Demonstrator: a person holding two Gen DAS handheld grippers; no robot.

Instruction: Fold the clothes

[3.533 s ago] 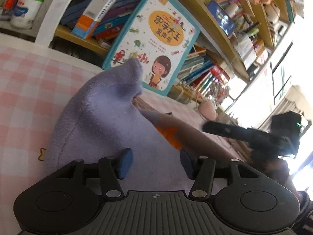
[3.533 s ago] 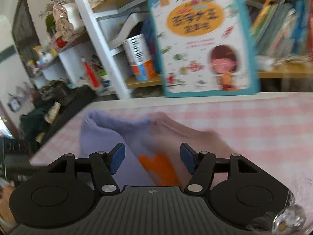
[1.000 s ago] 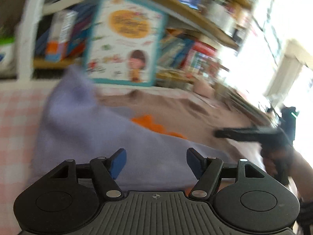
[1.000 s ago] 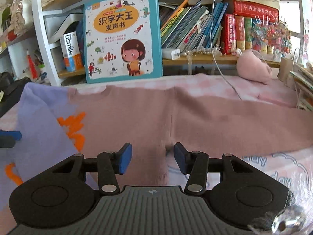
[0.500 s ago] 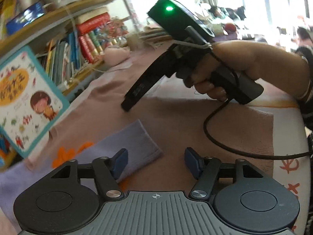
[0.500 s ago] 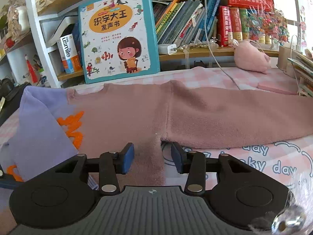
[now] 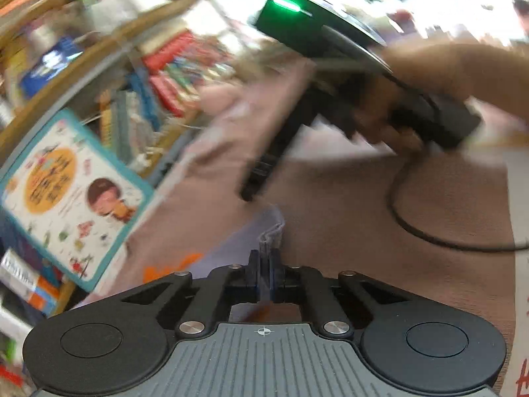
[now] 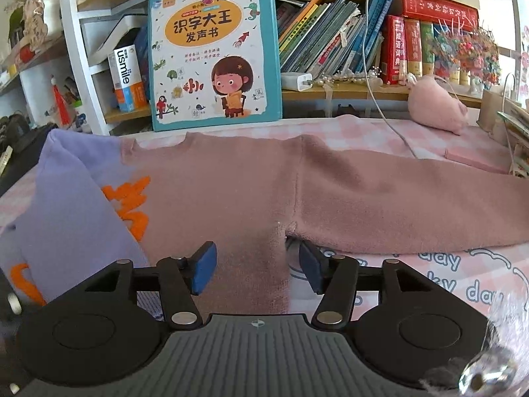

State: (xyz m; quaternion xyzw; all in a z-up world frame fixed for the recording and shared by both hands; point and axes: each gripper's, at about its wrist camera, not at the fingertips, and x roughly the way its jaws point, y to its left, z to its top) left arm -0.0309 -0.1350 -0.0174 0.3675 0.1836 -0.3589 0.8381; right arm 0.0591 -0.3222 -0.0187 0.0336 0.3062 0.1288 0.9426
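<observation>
The bookshelf [image 8: 330, 49] fills the background behind the bench [image 8: 413, 139], which wears a pink checked cloth. Spread flat across that cloth lies the sweater [image 8: 231, 192], its pink back facing up, one pink sleeve [image 8: 413, 211] stretched out to the right of the body and the purple sleeve [image 8: 66, 205] folded in over the left side, beside orange lettering. Propped against the bookshelf just behind the sweater's collar stands a big children's book [image 8: 213, 53] with a teal border. A pink plush toy [image 8: 433, 106] sits on the bench past the pink sleeve, near a white cable [image 8: 380, 99] hanging from the shelf.

The right claw [image 8: 258, 264] hovers low over the sweater's hem near the armpit, its jaws apart and just now widening, the pads not pressing the cloth between them. The left claw [image 7: 264, 274] has just snapped together on the purple cuff [image 7: 271, 228] (this view is blurred), pinching its edge over the sweater's body.
</observation>
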